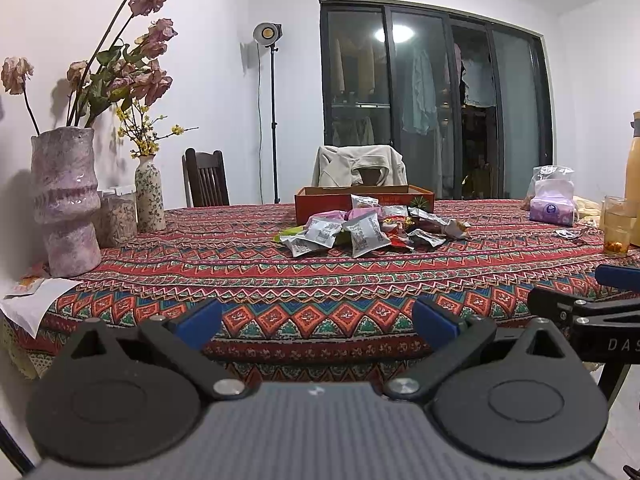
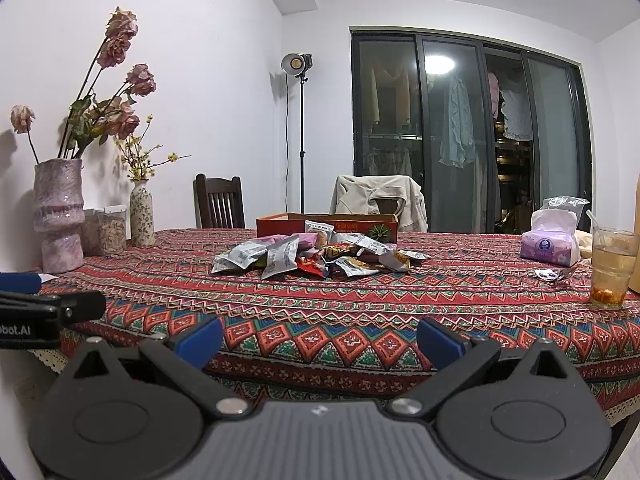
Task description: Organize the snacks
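Both claws hover level at the near edge of the counter (image 1: 280,272), side by side. Left claw (image 1: 316,322) spread wide, empty; right claw (image 2: 320,340) likewise. Snack packets (image 1: 360,232) piled mid-counter, against the red box (image 1: 320,202). Only the right view shows the glass (image 2: 612,266) whole.

A cloth of red, blue and green zigzag and diamond bands (image 1: 280,280) covers the table. Far off, silver, pink and red snack packets (image 1: 360,232) lie before an orange-red cardboard box (image 1: 320,202); left stands a mottled pink ceramic vase (image 1: 66,200).
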Demonstrator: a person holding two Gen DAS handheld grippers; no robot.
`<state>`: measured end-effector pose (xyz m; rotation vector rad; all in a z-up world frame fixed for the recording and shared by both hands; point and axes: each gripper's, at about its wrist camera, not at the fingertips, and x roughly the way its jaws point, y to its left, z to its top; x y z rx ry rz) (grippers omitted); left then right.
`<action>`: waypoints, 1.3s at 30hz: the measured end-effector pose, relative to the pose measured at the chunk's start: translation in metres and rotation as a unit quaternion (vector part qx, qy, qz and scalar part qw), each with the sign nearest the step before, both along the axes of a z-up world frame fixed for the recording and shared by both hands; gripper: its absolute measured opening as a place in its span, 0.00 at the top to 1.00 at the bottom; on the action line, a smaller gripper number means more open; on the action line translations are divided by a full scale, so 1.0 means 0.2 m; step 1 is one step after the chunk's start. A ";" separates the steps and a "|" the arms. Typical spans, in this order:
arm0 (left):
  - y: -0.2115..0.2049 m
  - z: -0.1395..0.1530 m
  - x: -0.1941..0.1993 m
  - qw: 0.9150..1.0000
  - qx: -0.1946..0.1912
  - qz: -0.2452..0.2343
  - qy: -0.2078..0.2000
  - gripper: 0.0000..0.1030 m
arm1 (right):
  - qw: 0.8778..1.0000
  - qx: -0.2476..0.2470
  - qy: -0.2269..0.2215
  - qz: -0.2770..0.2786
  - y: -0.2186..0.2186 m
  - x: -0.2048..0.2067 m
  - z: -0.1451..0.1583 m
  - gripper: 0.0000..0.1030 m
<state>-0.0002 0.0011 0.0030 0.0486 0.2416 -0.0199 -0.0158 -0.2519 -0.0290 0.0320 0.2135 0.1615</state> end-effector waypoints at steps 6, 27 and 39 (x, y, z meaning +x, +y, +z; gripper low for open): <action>0.00 0.01 0.00 1.000 0.002 0.000 -0.001 0.00 | 1.000 0.000 0.000 0.000 0.00 0.00 0.00 0.00; -0.01 0.01 0.00 1.000 0.001 -0.001 0.003 0.00 | 1.000 0.000 0.002 0.001 0.00 0.00 -0.01 0.00; 0.00 0.01 0.00 1.000 0.000 -0.001 0.005 0.00 | 1.000 0.000 0.003 0.000 0.01 0.00 -0.01 0.00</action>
